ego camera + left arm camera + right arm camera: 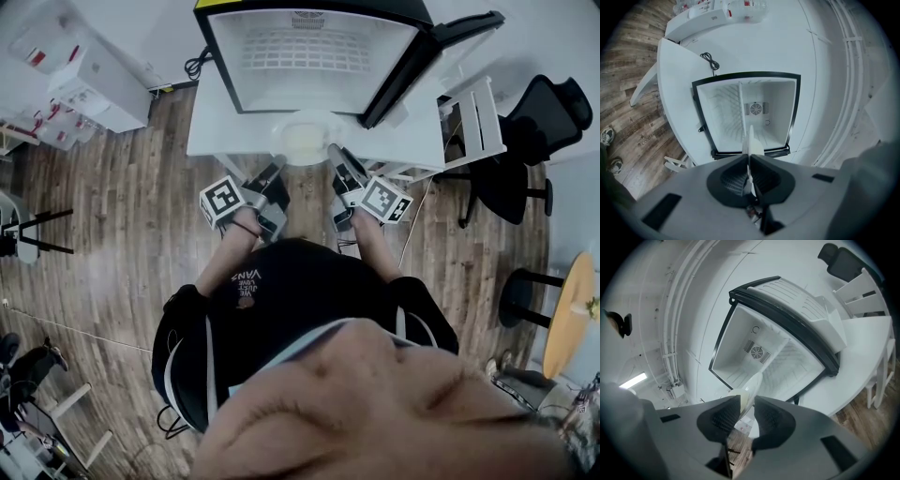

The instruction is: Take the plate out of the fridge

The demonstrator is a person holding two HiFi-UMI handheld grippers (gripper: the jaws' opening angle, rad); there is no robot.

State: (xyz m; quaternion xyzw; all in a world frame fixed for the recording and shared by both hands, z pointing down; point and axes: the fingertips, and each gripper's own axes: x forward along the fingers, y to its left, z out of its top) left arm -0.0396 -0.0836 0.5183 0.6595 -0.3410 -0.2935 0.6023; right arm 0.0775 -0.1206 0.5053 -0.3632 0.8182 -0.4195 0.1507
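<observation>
A pale round plate hangs in front of the open mini fridge, over the front edge of the white table. My left gripper is shut on the plate's left rim; in the left gripper view the plate stands edge-on between the closed jaws of this gripper. My right gripper grips the right rim. In the right gripper view the plate sits between the pads of that gripper. The fridge interior has only a wire shelf.
The fridge door is swung open to the right. A white chair and a black office chair stand right of the table. White boxes lie at the back left. A cable trails beside the fridge. Wooden floor surrounds the table.
</observation>
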